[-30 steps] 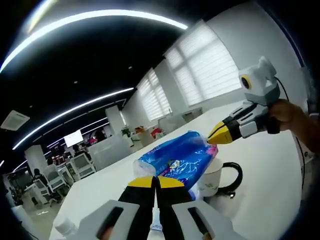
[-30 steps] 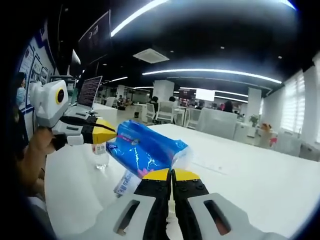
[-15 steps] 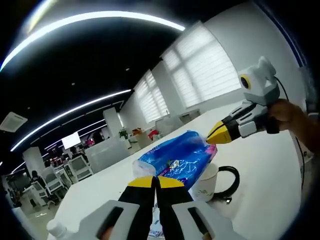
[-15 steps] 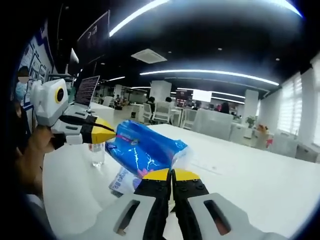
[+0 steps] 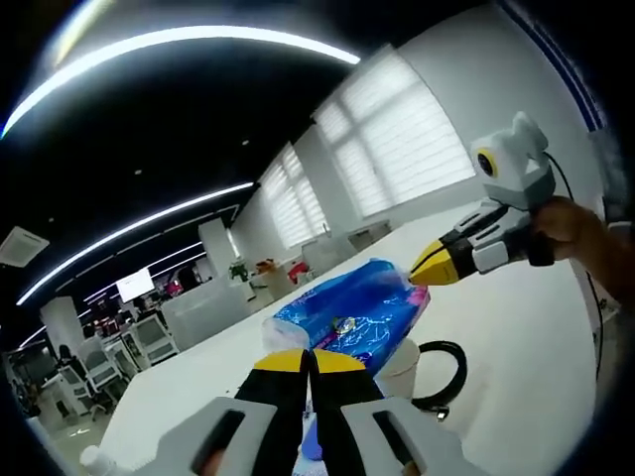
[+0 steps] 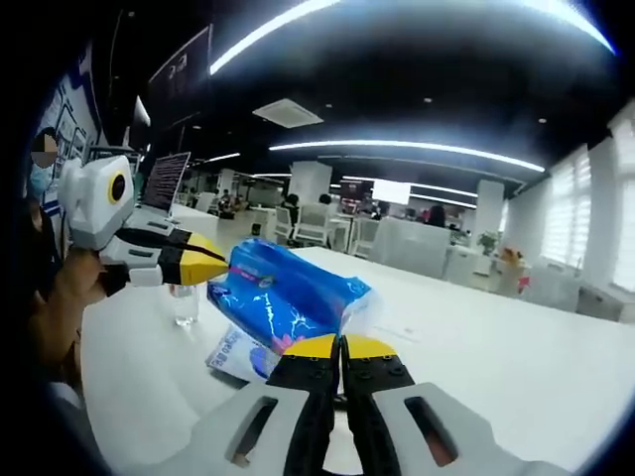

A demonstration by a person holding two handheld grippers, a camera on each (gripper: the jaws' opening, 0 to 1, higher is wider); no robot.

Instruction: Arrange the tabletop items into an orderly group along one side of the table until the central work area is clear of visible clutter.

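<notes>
- Left gripper (image 5: 310, 359): fingers pinch one end of the blue packet (image 5: 352, 317).
- Right gripper (image 6: 340, 345): fingers pinch the packet's other end, holding it above the table (image 6: 496, 357).
- A mug (image 5: 405, 369) stands under the packet.
- A bottle (image 6: 184, 302) and a flat pack (image 6: 238, 355) sit beside the packet.

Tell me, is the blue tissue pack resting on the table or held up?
Held up: the blue tissue pack hangs above the table, pinched between both tongs.

Bright, even light from ceiling light strips (image 5: 189, 40) and blinded windows (image 5: 397, 149); strips blown out with glare; white counter (image 6: 516, 367) near overexposed; strong fisheye bending at edges; background office soft.
</notes>
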